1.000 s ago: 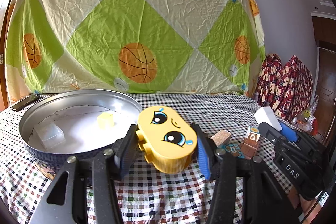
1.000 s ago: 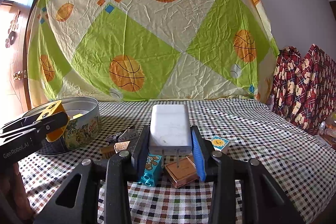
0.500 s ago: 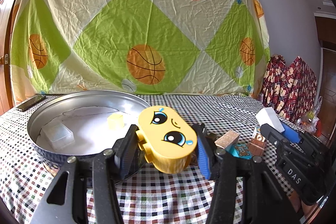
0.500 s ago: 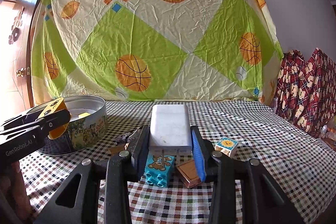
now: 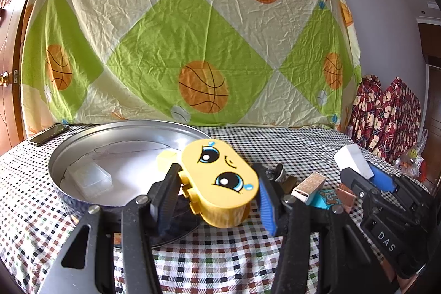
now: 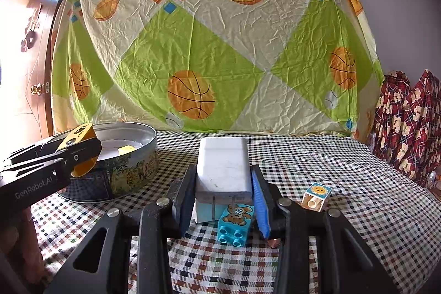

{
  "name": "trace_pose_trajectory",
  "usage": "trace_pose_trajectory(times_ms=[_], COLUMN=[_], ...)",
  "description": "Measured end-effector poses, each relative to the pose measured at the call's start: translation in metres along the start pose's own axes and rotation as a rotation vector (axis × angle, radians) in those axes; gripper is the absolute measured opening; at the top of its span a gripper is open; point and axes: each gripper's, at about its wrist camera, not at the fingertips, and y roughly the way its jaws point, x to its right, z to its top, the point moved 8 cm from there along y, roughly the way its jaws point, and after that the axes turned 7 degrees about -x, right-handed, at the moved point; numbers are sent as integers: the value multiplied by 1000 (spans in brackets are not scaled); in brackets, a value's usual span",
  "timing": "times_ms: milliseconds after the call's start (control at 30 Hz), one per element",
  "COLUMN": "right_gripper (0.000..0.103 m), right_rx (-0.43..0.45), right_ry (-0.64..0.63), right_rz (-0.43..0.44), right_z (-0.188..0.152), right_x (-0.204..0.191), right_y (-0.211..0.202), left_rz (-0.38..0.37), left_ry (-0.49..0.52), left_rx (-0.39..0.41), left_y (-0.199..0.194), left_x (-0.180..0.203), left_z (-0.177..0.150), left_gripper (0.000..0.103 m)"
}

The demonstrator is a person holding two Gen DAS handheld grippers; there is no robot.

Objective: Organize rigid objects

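My left gripper (image 5: 217, 192) is shut on a yellow oval toy block with a cartoon face (image 5: 220, 178), held just above the near right rim of a round metal tin (image 5: 82, 139). Inside the tin lie a clear plastic box (image 5: 89, 179) and a small pale yellow cube (image 5: 165, 157). My right gripper (image 6: 223, 192) is shut on a white plug-in charger (image 6: 223, 167), its prongs pointing back at the camera, held over the checked cloth. Seen from the right wrist, the tin (image 6: 132, 167) stands to the left, with the left gripper (image 6: 55, 156) and its yellow block (image 6: 80, 138) at its rim.
A blue bear brick (image 6: 235, 222), a sun-printed cube (image 6: 317, 196) and a brown block (image 5: 308, 185) lie on the checked tablecloth (image 6: 344, 183). A dark flat device (image 5: 48, 134) lies at the far left. A basketball-print sheet (image 5: 193, 46) hangs behind; red patterned bags (image 6: 408, 126) stand at right.
The right gripper with the charger has shifted sideways, so the blue brick and sun cube now sit further right beneath it. The left gripper has hardly moved; both grips are unchanged.
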Motion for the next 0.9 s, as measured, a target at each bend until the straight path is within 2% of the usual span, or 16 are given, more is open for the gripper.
trace_pose_trajectory(times_ms=[900], right_gripper=[40], right_rx=[-2], right_ry=[-78], right_rz=[82], right_z=[1], right_x=[-58], right_y=[2], left_rz=[56], left_ry=[-56], left_rx=[14], left_y=[-8], left_x=[-44], left_z=[1], left_gripper=[51])
